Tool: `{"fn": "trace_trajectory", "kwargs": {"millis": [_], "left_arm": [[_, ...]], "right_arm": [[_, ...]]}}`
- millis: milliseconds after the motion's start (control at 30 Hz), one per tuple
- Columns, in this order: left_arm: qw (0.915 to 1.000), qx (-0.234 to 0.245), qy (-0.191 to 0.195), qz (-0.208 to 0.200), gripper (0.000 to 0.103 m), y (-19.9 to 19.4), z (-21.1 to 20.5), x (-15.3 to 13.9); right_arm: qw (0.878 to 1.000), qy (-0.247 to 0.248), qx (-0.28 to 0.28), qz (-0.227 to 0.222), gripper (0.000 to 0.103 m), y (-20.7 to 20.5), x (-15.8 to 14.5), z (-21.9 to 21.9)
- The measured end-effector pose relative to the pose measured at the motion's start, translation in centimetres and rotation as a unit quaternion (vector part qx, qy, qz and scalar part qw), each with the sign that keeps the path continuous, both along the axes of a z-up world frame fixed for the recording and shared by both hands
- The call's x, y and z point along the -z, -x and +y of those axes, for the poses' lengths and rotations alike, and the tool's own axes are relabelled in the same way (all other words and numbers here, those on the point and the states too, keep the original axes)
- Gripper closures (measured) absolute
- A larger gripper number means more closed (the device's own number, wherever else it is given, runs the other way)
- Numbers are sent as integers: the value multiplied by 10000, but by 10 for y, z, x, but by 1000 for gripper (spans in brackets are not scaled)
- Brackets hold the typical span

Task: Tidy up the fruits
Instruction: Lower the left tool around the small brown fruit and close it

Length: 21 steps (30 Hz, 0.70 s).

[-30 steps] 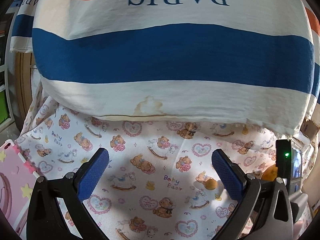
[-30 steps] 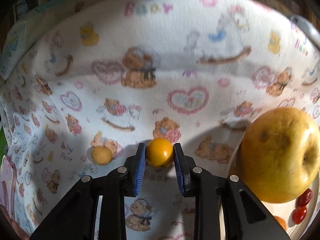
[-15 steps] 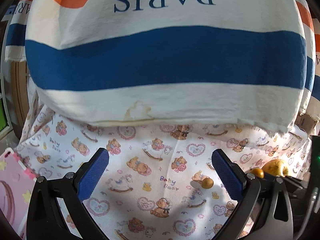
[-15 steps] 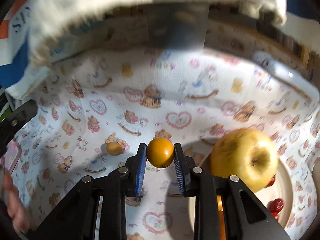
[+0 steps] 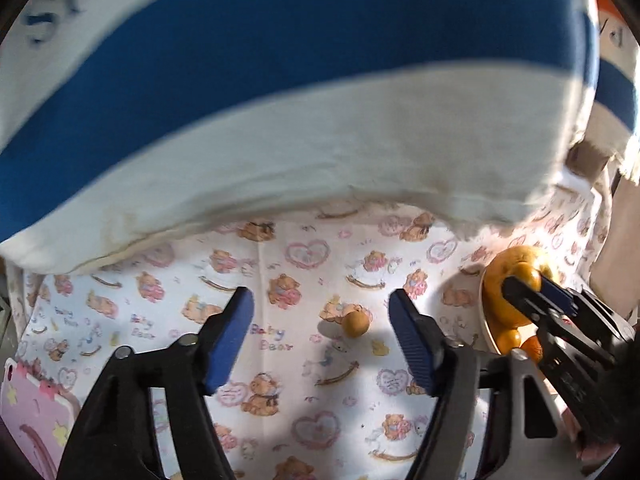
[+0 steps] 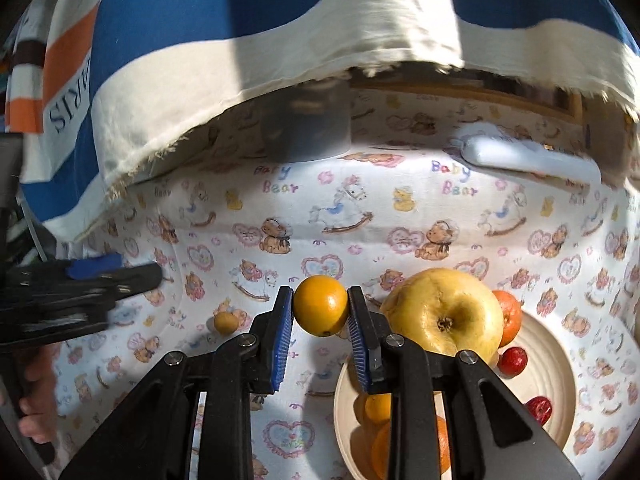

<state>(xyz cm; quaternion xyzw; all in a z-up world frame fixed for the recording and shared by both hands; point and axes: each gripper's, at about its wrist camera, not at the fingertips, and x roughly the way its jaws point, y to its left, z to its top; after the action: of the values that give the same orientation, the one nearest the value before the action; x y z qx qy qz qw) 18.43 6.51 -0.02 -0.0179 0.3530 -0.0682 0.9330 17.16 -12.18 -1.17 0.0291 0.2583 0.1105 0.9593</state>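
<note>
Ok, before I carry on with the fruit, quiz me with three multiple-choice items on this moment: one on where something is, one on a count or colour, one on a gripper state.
1. Where is the small loose yellow fruit?
A. on the printed cloth, outside the plate
B. on the plate
C. on the white remote

2. How many small red fruits show on the plate?
A. none
B. two
C. five

3. What is the right gripper doing?
A. open and empty
B. shut on the big yellow apple
C. shut on an orange round fruit

Answers: 1 A, it lies on the bear-print cloth, left of the plate. 2 B, one sits beside the yellow apple, another nearer the plate's right rim. 3 C, both blue pads press the orange round fruit.
</note>
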Motion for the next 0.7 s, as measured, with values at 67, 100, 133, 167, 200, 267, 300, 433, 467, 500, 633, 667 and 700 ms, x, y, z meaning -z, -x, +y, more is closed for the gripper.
{"fn": "trace_trajectory", "kwargs": {"millis": [67,100,133,167,200,267,300,433,467,500,633,667,700], "left_arm": [[9995,156,-59,275,42,-11,-9,7],[9993,175,-95,326,45,-13,-12,9],[9991,191,-131,363,45,-15,-15,12],[9989,198,-160,406,48,-18,-18,15],[9986,201,-174,466,54,-20,-21,19],[9980,228,-137,574,58,-25,-24,28],[9977,234,-114,626,58,-28,-25,32],[9967,285,39,761,58,-36,-25,45],[9962,314,69,815,59,-38,-25,47],[9955,339,84,880,62,-39,-25,50],[9949,311,176,939,68,-41,-22,59],[9945,340,216,967,69,-41,-22,61],[9942,360,200,997,71,-43,-25,64]], "right_arm": [[9999,-120,-16,-6,75,2,1,-3],[9999,-120,-23,-30,75,3,1,-3],[9999,-95,-30,-72,75,5,0,-2],[9999,-25,-14,-150,75,6,-1,-1],[9998,-3,4,-195,75,8,0,-1],[9998,-53,2,-208,75,9,0,-2],[9998,-55,5,-197,75,9,0,-2],[9999,60,-6,-158,75,9,2,2],[9998,85,-23,-167,75,9,2,4],[9998,111,-39,-183,75,9,1,6],[9997,179,-77,-153,75,9,2,11],[9997,176,-67,-158,75,9,2,11],[9997,164,-52,-156,75,9,2,10]]}}
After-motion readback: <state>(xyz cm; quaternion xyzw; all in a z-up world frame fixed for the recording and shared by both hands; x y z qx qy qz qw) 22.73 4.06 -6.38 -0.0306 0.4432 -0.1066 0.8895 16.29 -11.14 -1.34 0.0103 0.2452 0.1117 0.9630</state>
